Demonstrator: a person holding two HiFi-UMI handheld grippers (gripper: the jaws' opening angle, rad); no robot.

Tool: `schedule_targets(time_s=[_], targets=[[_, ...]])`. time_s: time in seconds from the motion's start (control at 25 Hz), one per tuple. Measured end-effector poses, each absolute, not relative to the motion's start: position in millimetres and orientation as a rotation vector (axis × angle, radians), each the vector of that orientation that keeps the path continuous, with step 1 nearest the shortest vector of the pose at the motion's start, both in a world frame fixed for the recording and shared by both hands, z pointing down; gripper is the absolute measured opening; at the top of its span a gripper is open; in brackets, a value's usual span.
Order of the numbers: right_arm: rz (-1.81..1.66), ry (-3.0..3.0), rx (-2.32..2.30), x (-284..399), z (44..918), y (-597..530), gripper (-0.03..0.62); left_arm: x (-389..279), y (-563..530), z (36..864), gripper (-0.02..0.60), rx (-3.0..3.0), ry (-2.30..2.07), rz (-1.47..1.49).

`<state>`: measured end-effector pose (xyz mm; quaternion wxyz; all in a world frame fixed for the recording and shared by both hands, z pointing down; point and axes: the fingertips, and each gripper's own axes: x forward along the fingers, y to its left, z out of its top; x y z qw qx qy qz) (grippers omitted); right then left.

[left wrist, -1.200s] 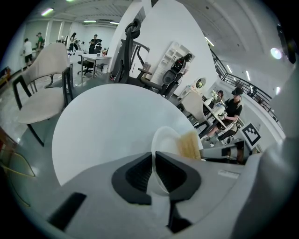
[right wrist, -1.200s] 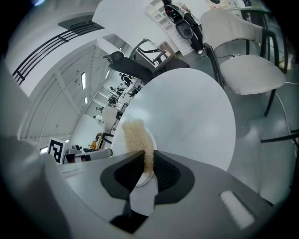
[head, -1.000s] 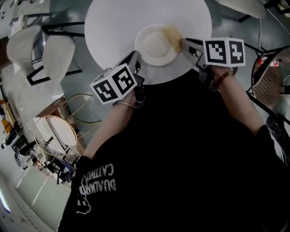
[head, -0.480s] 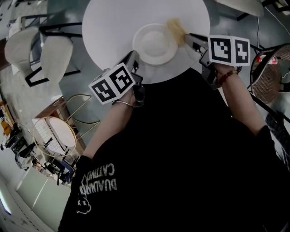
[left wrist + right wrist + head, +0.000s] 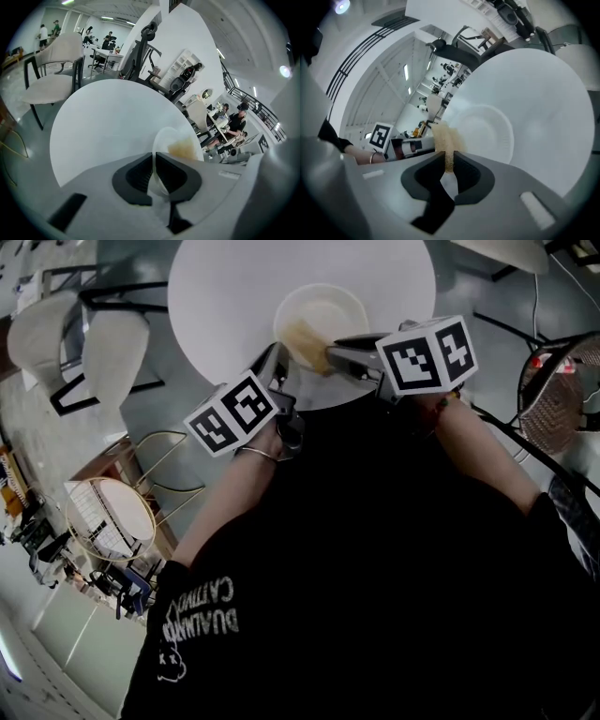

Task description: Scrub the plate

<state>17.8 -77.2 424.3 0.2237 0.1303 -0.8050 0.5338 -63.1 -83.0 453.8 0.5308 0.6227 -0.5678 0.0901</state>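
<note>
Left gripper [image 5: 153, 163] clamped the round white plate [image 5: 326, 304], its near rim partly hidden, while right gripper [image 5: 449, 165] pinched a tan fibrous pad [image 5: 443, 137].

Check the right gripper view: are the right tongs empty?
No, the right tongs pinch a tan scrubbing pad between them.

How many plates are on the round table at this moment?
1. The plate sits at the near edge of the white table, its rim pinched by the left gripper, with the right gripper holding a tan sponge over it. None appear hidden.
</note>
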Motion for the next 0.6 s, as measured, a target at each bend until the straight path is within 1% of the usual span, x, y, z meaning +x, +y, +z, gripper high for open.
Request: schedule_targets(time_s=[0.16,0.6], targets=[[1.378,-2.179,0.272,7.7,436.8,-63.6,0.060,-63.8,-83.7,454.3,0.026,1.475,-1.352,0.202],[1.286,-2.132,0.332,16.4,453.4,-75.3,0.060,-59.3,-86.6,450.4,0.023,1.519,-1.353,0.266]])
